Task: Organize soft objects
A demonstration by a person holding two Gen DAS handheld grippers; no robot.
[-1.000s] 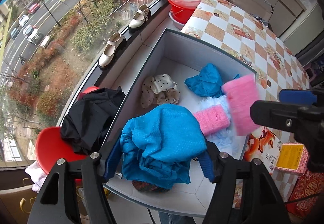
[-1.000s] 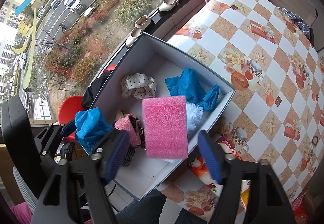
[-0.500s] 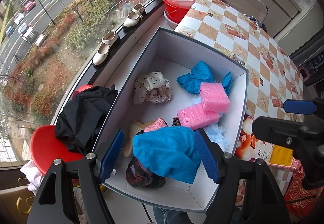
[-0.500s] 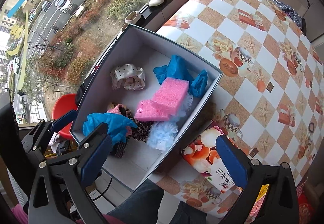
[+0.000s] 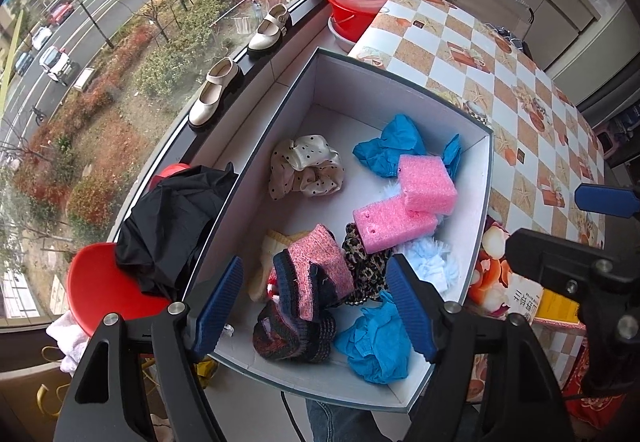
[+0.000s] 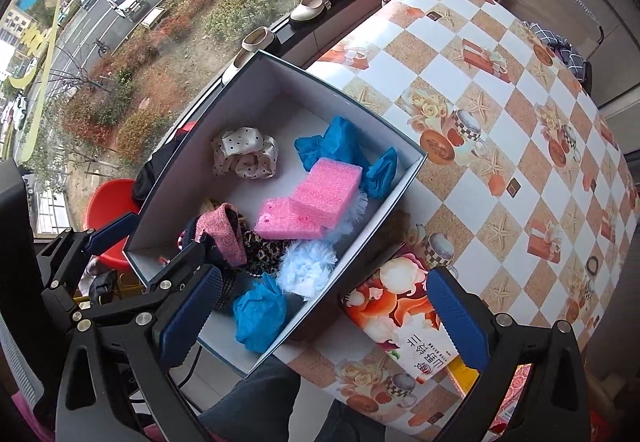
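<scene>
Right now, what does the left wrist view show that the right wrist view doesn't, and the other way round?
Only the left wrist view shows the black garment draped beside the box, over the red seat.

Only the right wrist view shows the printed carton in full and the wide stretch of checkered tablecloth.

Both show the grey box, two pink sponges stacked in it, the polka-dot scrunchie, the crumpled blue cloth near its front, and an empty, open hand-held gripper.

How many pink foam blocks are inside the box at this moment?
2. One pink foam block lies toward the box's table-side wall, resting partly on the second pink block, which lies flat beneath it, nearer the middle. Others may be hidden under the fabrics.
</scene>
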